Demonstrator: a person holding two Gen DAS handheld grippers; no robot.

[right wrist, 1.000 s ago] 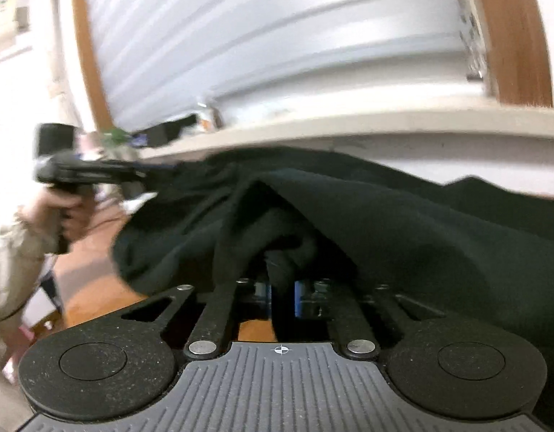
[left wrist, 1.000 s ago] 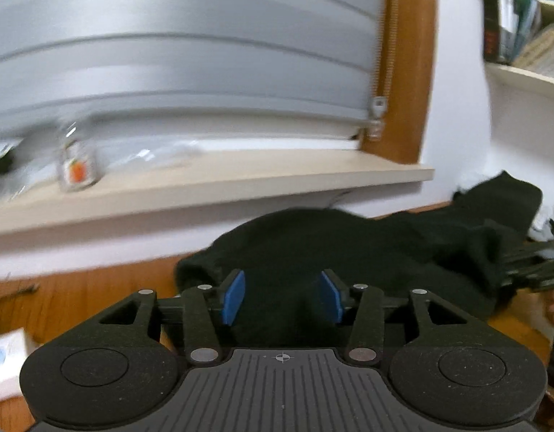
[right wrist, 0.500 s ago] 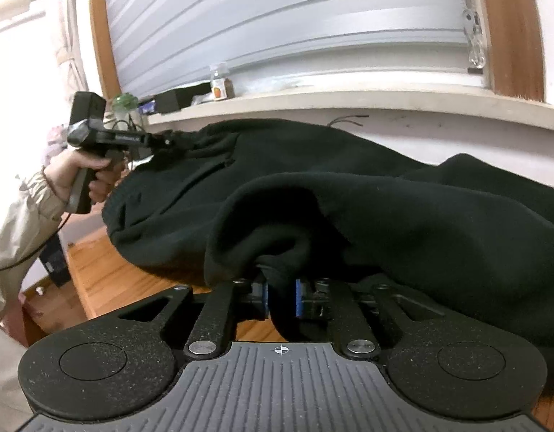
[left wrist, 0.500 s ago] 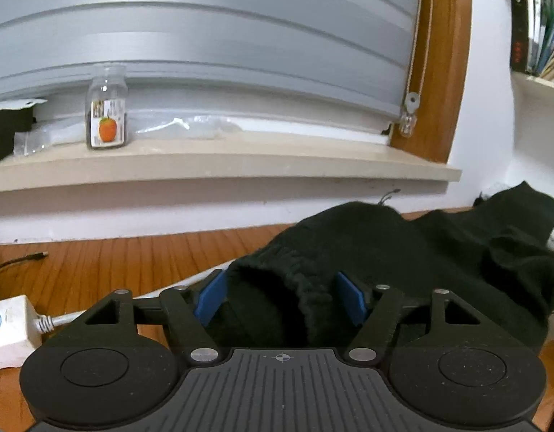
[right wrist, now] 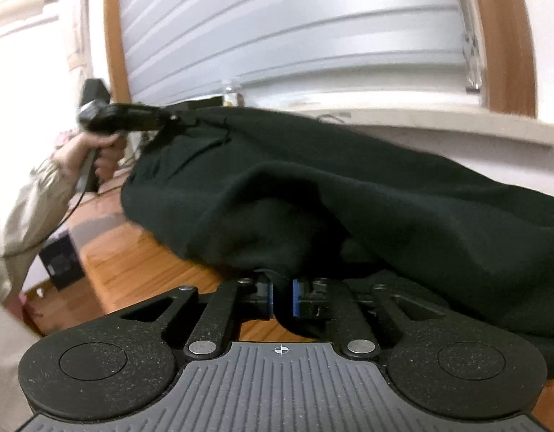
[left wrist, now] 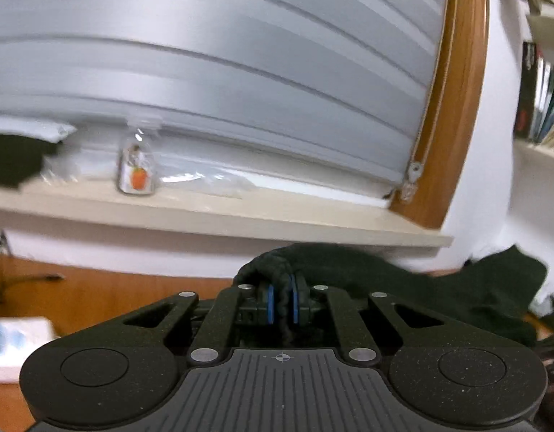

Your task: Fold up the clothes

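A: Where's the garment (right wrist: 403, 194)?

B: Draped over the wooden table (right wrist: 140, 262), black, its length running from the left gripper (left wrist: 281, 304) across to the right gripper (right wrist: 282, 297), along the wall under the sill (left wrist: 219, 216).

A: Grips?

B: The left jaws have just closed on a ribbed edge, now pinched between the blue pads (left wrist: 270, 304). The right clamps a fold of the same cloth.

A: Anything nearby?

B: A small bottle (left wrist: 137, 165) on the sill, a white box (left wrist: 14, 345) at the table's left, books (left wrist: 540, 104) on a shelf at the right. All blurred.
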